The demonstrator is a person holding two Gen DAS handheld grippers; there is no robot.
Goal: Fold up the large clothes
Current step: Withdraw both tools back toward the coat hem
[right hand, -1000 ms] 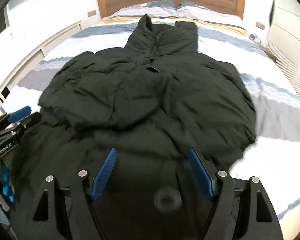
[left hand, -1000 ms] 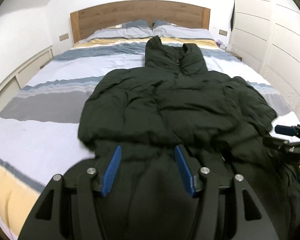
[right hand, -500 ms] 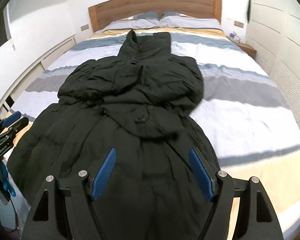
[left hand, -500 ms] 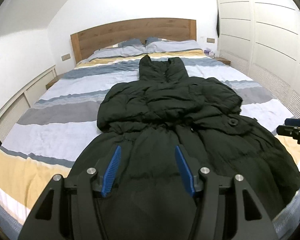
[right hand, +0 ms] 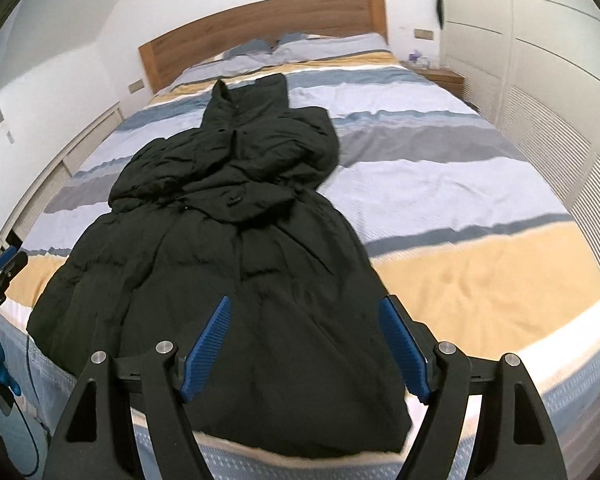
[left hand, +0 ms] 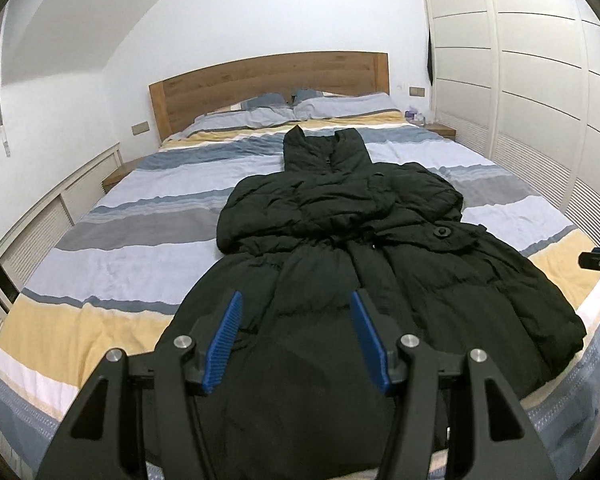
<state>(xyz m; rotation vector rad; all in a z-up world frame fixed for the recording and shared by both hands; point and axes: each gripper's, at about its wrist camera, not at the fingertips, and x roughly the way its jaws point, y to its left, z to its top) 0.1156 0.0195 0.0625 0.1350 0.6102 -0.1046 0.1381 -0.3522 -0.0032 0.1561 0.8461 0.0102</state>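
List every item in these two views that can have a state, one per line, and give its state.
Long black padded coat: lying flat on the bed, sleeves folded in across the chest, hem at the foot edge, held by neither gripper.
Left gripper: open, nothing between the blue pads.
Right gripper: open, empty, above the coat's hem.
Striped duvet: spread smooth.
White wardrobe doors: shut.
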